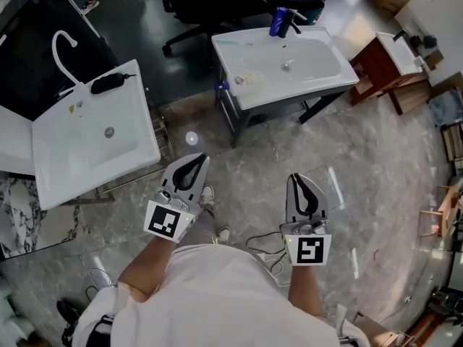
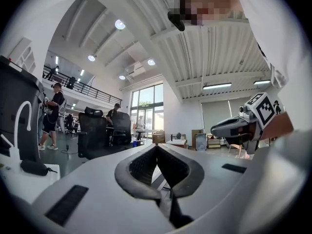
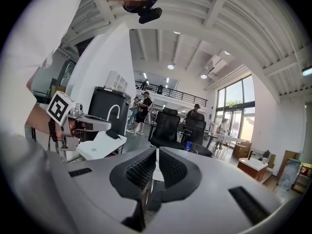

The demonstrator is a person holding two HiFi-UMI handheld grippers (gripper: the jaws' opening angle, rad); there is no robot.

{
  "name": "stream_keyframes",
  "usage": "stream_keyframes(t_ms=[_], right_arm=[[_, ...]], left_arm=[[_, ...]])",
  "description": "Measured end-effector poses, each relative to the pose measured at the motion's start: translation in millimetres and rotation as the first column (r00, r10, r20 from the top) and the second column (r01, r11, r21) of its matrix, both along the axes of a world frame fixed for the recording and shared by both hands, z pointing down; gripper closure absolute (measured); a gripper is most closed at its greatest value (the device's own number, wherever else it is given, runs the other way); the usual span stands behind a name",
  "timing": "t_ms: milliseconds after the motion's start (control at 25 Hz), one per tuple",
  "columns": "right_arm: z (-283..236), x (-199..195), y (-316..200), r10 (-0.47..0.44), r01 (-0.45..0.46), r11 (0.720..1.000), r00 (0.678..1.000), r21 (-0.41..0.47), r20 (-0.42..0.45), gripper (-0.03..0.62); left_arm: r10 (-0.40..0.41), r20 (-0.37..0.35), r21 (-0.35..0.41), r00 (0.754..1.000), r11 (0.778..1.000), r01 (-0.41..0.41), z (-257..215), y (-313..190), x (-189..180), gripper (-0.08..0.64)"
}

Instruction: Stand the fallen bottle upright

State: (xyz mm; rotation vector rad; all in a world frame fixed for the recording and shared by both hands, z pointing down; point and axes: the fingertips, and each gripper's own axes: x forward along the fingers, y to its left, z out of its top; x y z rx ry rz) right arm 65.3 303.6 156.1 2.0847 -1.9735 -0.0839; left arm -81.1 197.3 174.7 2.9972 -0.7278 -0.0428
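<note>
Head view: blue bottle (image 1: pixel 279 21) on sink (image 1: pixel 327 55)

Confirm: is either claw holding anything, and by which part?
Nothing is held. The left claw and the right claw are both shut, jaws together with nothing between them. The blue bottle is far off on the white basin.

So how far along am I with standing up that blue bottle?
Nothing looks done yet. In hand: nothing. The left gripper and right gripper are both shut and empty, held over the floor, well short of the white sink where the blue bottle sits by the tap. Left to do: reach it, grip it, set it upright.
</note>
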Motion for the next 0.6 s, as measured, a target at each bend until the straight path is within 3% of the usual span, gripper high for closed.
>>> stream_keyframes(t_ms=[320, 600], right_arm=[[-9.6, 10.9, -101.2, 0.002, -0.002, 1.000, 1.000, -0.004, -0.019, 0.548], [-3.9, 12.1, -148.8, 0.023, -0.024, 0.999, 0.999, -0.027, -0.025, 0.548]], left_arm=[[0.019, -0.025, -0.042, 1.000, 0.999, -0.020, 10.2, -104.8, 23.2, 0.543], [0.078, -0.046, -0.065, 0.996, 0.995, -0.081, 18.2, -152.2, 39.3, 0.543]])
